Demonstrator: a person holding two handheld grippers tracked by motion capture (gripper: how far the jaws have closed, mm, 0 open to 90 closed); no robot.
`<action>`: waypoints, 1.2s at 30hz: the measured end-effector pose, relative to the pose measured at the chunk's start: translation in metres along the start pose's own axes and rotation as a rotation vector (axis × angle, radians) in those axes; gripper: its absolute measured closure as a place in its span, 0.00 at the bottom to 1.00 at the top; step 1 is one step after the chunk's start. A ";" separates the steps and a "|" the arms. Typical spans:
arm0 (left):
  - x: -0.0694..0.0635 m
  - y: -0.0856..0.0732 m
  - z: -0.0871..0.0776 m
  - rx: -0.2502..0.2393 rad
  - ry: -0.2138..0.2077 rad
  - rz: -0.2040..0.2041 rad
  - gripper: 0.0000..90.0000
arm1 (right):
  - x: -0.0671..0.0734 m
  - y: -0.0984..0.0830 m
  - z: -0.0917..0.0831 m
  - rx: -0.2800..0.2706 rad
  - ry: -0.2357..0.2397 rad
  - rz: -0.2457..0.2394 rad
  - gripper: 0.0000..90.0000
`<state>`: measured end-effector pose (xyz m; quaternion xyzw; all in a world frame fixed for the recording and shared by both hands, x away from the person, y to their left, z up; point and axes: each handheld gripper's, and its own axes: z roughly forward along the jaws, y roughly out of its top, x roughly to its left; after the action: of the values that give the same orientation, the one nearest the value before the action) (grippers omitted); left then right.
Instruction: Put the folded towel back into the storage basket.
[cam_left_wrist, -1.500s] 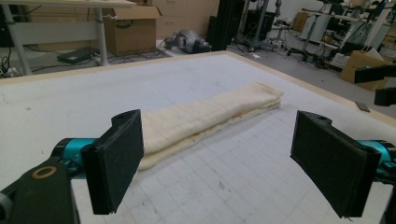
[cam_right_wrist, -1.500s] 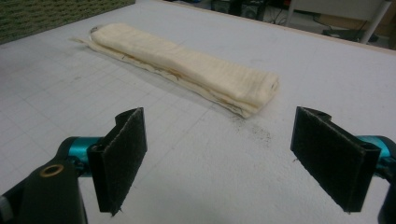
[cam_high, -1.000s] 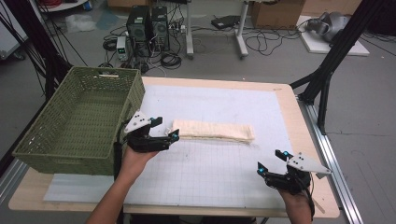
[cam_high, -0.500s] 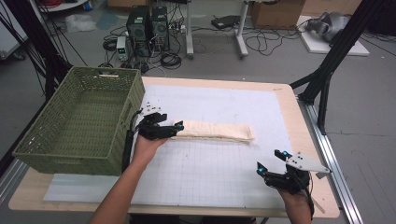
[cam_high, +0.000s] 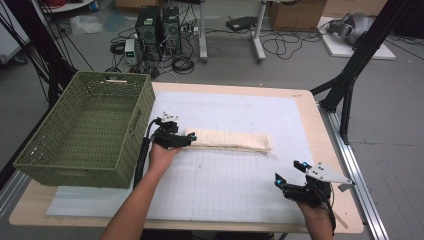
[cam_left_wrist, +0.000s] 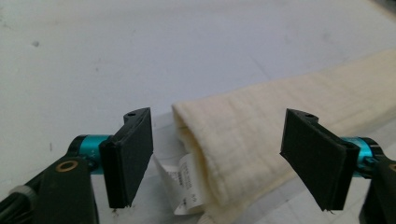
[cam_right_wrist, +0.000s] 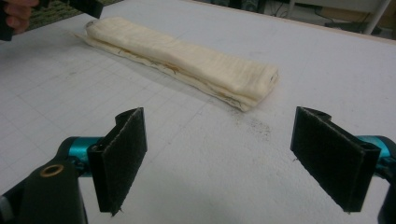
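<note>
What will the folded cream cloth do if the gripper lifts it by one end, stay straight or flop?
The folded cream cloth looks soft and layered, so it would probably droop and maybe unfold. It seems light. The left gripper straddles its end without pinching yet, its jaws having just been closing; the woven surface likely won't slip much.

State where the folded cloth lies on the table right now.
In the high view the cloth lies mid-table on the white mat, right of the green basket, its left end between the left hand-held gripper's jaws.

Left gripper (cam_high: 186, 140) has slid right and dropped onto the left end of the folded cloth (cam_high: 232, 140), jaws closing in around it, pads not yet touching
</note>
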<state>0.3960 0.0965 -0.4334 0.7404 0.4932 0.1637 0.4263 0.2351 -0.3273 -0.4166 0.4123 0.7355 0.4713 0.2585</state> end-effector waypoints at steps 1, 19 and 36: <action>0.001 -0.001 0.002 0.008 0.006 0.002 0.32 | 0.000 0.000 0.000 0.000 0.000 0.003 0.19; -0.015 -0.009 0.010 0.083 0.010 0.156 0.71 | -0.002 -0.002 0.003 0.021 -0.008 0.013 0.19; -0.016 -0.008 -0.018 0.011 -0.104 0.107 0.91 | -0.005 0.008 0.014 0.001 -0.026 0.042 0.18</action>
<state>0.3717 0.0918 -0.4268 0.7757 0.4309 0.1447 0.4378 0.2514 -0.3227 -0.4150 0.4340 0.7234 0.4711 0.2578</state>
